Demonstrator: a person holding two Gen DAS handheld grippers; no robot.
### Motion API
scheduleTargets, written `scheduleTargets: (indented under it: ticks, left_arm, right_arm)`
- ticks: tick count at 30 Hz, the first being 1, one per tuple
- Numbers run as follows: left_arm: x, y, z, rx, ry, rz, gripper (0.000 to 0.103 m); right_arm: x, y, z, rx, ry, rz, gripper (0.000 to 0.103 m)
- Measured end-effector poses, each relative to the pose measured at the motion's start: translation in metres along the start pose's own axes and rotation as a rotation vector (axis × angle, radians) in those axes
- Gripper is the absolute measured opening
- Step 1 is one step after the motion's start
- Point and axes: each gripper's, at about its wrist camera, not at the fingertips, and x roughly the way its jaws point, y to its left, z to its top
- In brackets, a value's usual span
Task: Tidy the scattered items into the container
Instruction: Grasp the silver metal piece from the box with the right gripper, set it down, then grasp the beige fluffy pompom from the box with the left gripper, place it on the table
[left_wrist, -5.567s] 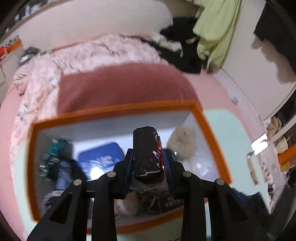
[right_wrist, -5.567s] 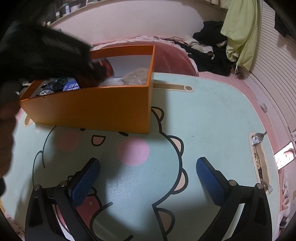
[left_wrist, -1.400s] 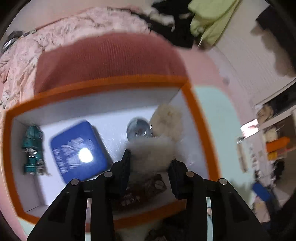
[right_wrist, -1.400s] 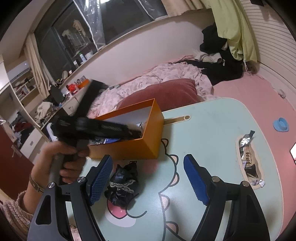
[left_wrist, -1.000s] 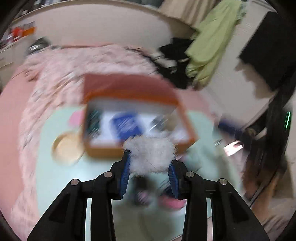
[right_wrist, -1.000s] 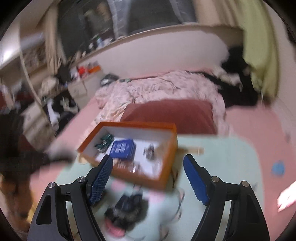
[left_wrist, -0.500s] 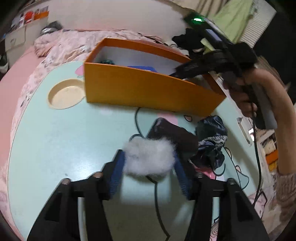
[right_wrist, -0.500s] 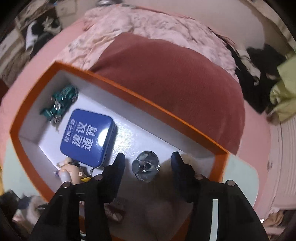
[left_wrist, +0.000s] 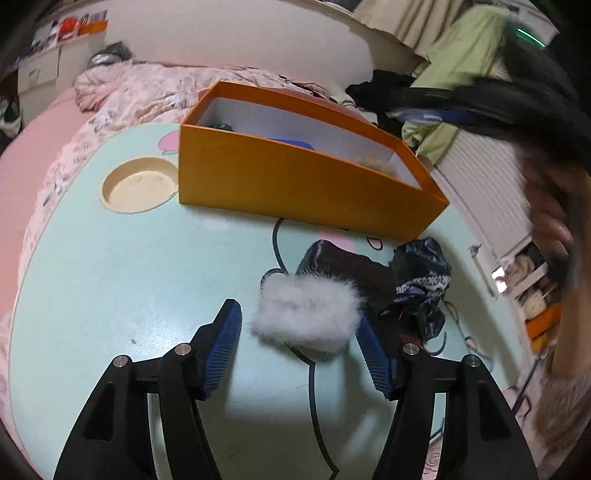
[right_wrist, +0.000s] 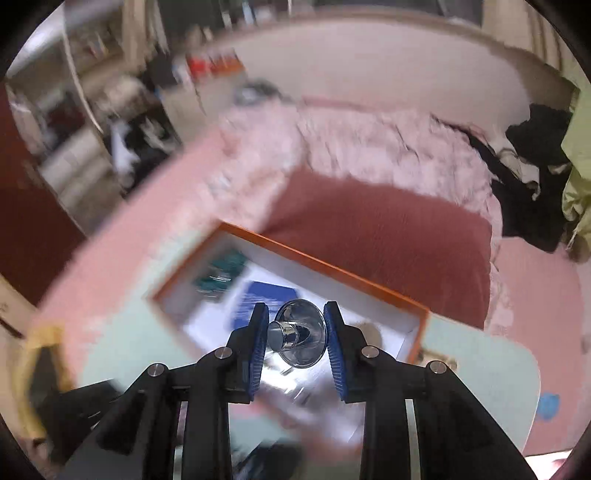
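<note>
My left hand-held gripper (left_wrist: 300, 345) stands apart around a white fur pom-pom (left_wrist: 307, 312) on the surface (left_wrist: 129, 277) | right hand-held gripper (right_wrist: 297, 338) clamps a clear suction cup (right_wrist: 300, 333) above the orange box (right_wrist: 351, 275), ready for dropping in.

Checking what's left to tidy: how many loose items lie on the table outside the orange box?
3 visible: a white fluffy pom-pom between the open left gripper fingers, a dark pouch behind it, and a crumpled black bag beside that. Others may be hidden.

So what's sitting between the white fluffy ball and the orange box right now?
In the left wrist view, a dark pouch lies between the fluffy ball and the orange box.
</note>
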Motion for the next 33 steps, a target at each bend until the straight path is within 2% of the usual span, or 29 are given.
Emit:
scheduleTargets:
  ticks: [2, 4, 6, 7, 9, 11, 12, 14, 15, 17, 19, 20, 23, 25, 26, 28, 29, 30, 31, 33]
  left_arm:
    - [-0.005, 0.002, 0.003, -0.018, 0.001, -0.020, 0.063]
    - [-0.013, 0.005, 0.011, -0.022, -0.019, -0.023, 0.063]
    - [-0.026, 0.003, 0.029, -0.023, -0.080, 0.052, 0.063]
    - [-0.031, -0.001, 0.040, -0.014, -0.105, 0.065, 0.063]
    - [-0.034, -0.016, 0.069, 0.037, -0.125, 0.043, 0.063]
    - [-0.026, -0.040, 0.098, 0.095, -0.104, 0.024, 0.063]
    - [-0.019, -0.050, 0.110, 0.113, -0.084, 0.008, 0.063]
    - [0.008, -0.075, 0.132, 0.149, -0.006, -0.015, 0.063]
    - [0.019, -0.083, 0.139, 0.155, 0.028, -0.027, 0.063]
    - [0.053, -0.100, 0.152, 0.153, 0.109, -0.034, 0.063]
    - [0.081, -0.110, 0.163, 0.149, 0.163, -0.011, 0.063]
    - [0.100, -0.114, 0.167, 0.139, 0.192, 0.021, 0.063]
    - [0.134, -0.113, 0.170, 0.064, 0.242, 0.050, 0.062]
    - [0.151, -0.111, 0.167, 0.024, 0.271, 0.048, 0.052]
    - [0.161, -0.106, 0.163, -0.005, 0.303, 0.047, 0.042]
    - [0.172, -0.101, 0.159, -0.046, 0.330, 0.021, 0.037]
    - [0.170, -0.099, 0.159, -0.036, 0.305, 0.023, 0.024]
    - [0.168, -0.098, 0.160, -0.031, 0.311, 0.020, 0.024]
    - [0.162, -0.095, 0.159, -0.038, 0.307, -0.014, 0.024]
    - [0.134, -0.090, 0.162, -0.047, 0.245, -0.107, 0.024]
  right_arm:
    - [-0.029, -0.003, -0.025, 0.019, -0.056, 0.014, 0.029]
    - [-0.040, -0.007, -0.056, 0.090, -0.077, -0.002, 0.029]
    - [-0.035, -0.010, -0.098, 0.181, -0.058, -0.029, 0.029]
    - [-0.030, -0.012, -0.120, 0.216, -0.044, -0.045, 0.029]
    - [-0.022, -0.011, -0.149, 0.243, -0.049, -0.083, 0.029]
    - [-0.019, -0.010, -0.165, 0.275, -0.073, -0.107, 0.030]
    - [-0.020, -0.012, -0.168, 0.291, -0.091, -0.106, 0.032]
    - [-0.021, -0.017, -0.166, 0.314, -0.121, -0.142, 0.048]
    - [-0.027, -0.016, -0.168, 0.324, -0.148, -0.185, 0.061]
    - [-0.038, -0.015, -0.173, 0.335, -0.204, -0.249, 0.063]
    - [-0.051, -0.015, -0.181, 0.344, -0.276, -0.250, 0.074]
    - [-0.054, -0.015, -0.184, 0.350, -0.297, -0.236, 0.075]
    - [-0.058, -0.020, -0.182, 0.359, -0.308, -0.227, 0.075]
    - [-0.058, -0.021, -0.180, 0.361, -0.304, -0.215, 0.075]
    - [-0.058, -0.021, -0.179, 0.361, -0.301, -0.214, 0.075]
    - [-0.057, -0.021, -0.178, 0.363, -0.294, -0.206, 0.075]
    - [-0.054, -0.022, -0.178, 0.366, -0.290, -0.204, 0.075]
    - [-0.053, -0.023, -0.179, 0.368, -0.287, -0.204, 0.075]
    - [-0.053, -0.024, -0.179, 0.371, -0.284, -0.202, 0.075]
    - [-0.053, -0.025, -0.179, 0.376, -0.288, -0.201, 0.075]
